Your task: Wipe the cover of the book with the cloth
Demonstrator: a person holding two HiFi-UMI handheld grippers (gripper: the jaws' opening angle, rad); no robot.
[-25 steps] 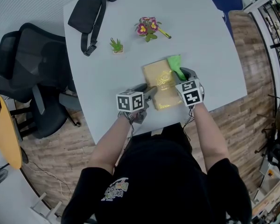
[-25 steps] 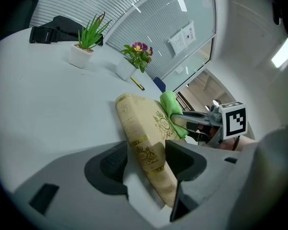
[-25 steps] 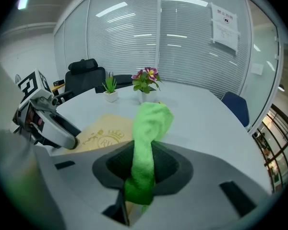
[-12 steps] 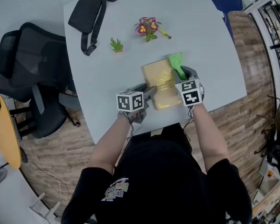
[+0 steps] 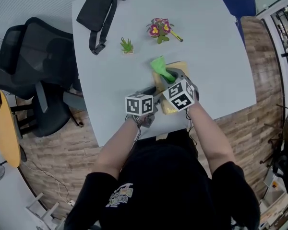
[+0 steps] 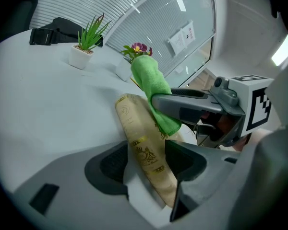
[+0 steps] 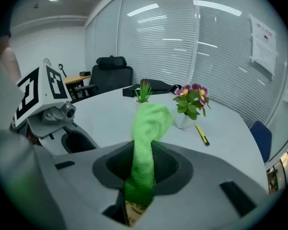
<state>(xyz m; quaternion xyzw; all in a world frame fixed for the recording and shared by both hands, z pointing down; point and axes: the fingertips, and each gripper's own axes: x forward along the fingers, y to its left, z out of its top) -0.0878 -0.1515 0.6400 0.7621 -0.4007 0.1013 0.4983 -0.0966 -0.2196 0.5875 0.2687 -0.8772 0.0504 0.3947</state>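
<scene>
A tan book with gold print (image 5: 169, 107) lies near the table's front edge, mostly hidden under my right gripper in the head view. My left gripper (image 5: 157, 96) is shut on the book's spine edge (image 6: 145, 152). My right gripper (image 5: 172, 75) is shut on a bright green cloth (image 5: 160, 67), which bunches up past the jaws (image 7: 145, 143). The cloth (image 6: 151, 92) hangs down onto the book's cover, over its left part. A strip of the book (image 7: 133, 213) shows under the cloth in the right gripper view.
On the grey table (image 5: 221, 56) stand a small potted succulent (image 5: 127, 46), a flower pot (image 5: 159, 28) with a yellow pencil (image 5: 176, 36) beside it, and a black belt bag (image 5: 100, 9). A black office chair (image 5: 31, 75) stands left of the table.
My right gripper has swept left across the book with the green cloth, from the book's right edge to its left part. The left gripper has kept its hold.
</scene>
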